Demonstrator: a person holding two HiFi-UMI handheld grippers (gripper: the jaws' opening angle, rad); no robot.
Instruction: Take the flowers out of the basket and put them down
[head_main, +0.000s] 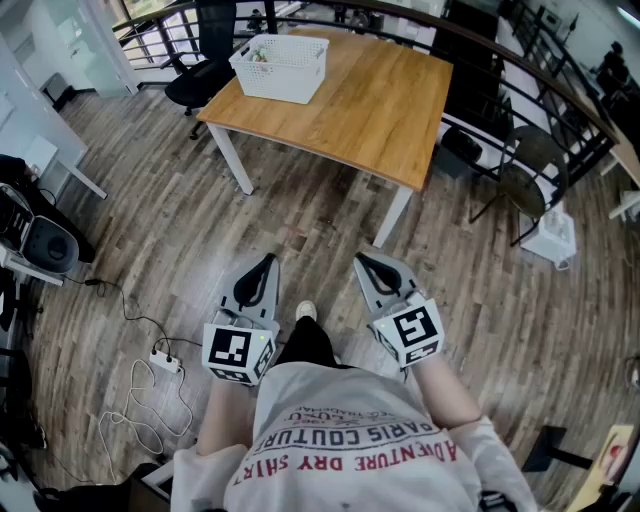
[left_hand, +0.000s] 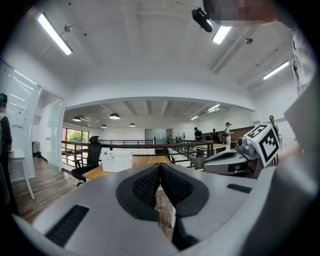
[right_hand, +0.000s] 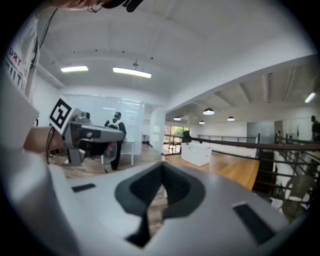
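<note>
Head view: looks from the person's head, forward and steeply down. The left gripper (head_main: 268, 262) and right gripper (head_main: 362, 262) are close below. The wooden table (head_main: 370, 110) and white basket (head_main: 280, 68) lie farther ahead.
Left gripper view: rides on the left gripper and looks along its jaws toward the table, which is well ahead.
Right gripper view: rides on the right gripper and faces the same table from slightly farther right.
Shared: all three views show the table and basket. Each gripper view catches the other gripper at its edge.
</note>
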